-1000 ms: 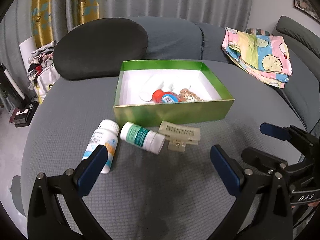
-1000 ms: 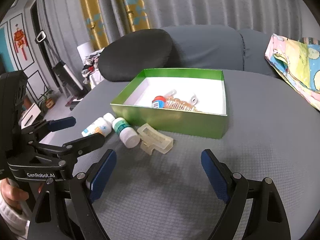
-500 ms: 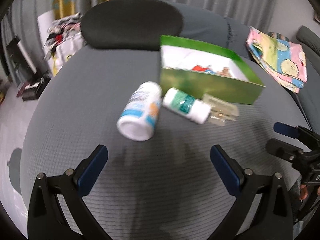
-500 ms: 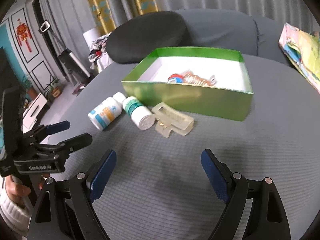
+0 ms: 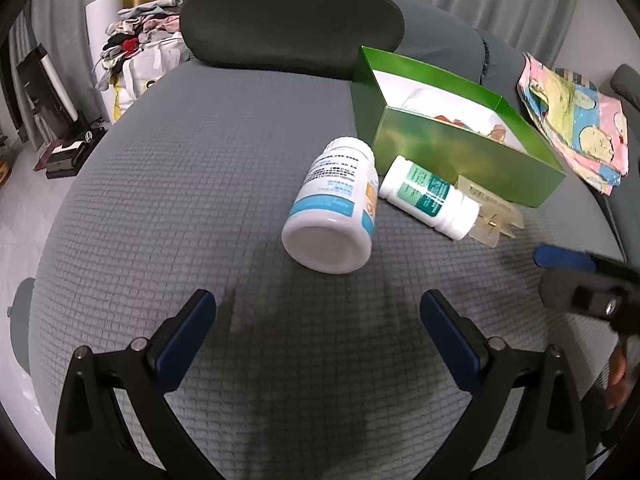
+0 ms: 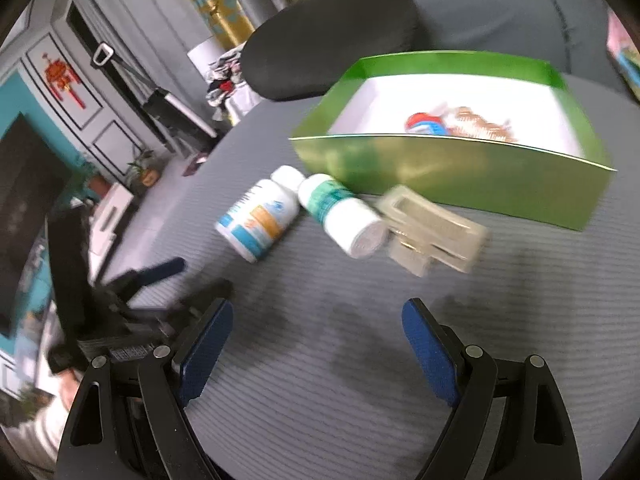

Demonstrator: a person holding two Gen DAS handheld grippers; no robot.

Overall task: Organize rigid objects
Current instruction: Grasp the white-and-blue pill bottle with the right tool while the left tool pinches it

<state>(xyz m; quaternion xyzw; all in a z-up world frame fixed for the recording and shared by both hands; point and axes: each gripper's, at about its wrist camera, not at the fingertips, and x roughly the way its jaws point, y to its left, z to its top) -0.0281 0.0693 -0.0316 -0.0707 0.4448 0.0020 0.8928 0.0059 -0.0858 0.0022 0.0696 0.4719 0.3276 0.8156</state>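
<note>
On the grey quilted surface lie a large white bottle with a blue and orange label (image 5: 334,212) (image 6: 260,220), a smaller white bottle with a green label (image 5: 430,198) (image 6: 344,214) and a translucent beige hair clip (image 5: 490,214) (image 6: 434,236). They rest just in front of a green box (image 5: 460,152) (image 6: 440,172) holding several small items. My left gripper (image 5: 318,328) is open, a short way in front of the large bottle's base. My right gripper (image 6: 318,334) is open too, short of the small bottle and the clip, and shows at the right edge of the left wrist view (image 5: 576,272).
A black cushion (image 5: 288,16) lies behind the box against the grey sofa back. A patterned pink and blue cloth (image 5: 576,112) sits at the far right. Off the left edge are the floor, a pile of clothes (image 5: 136,48) and furniture.
Both grippers have come down and closer to the bottles and clip, which now look larger. The left view has swung so the large bottle sits ahead of its jaws. Jaw openings are unchanged.
</note>
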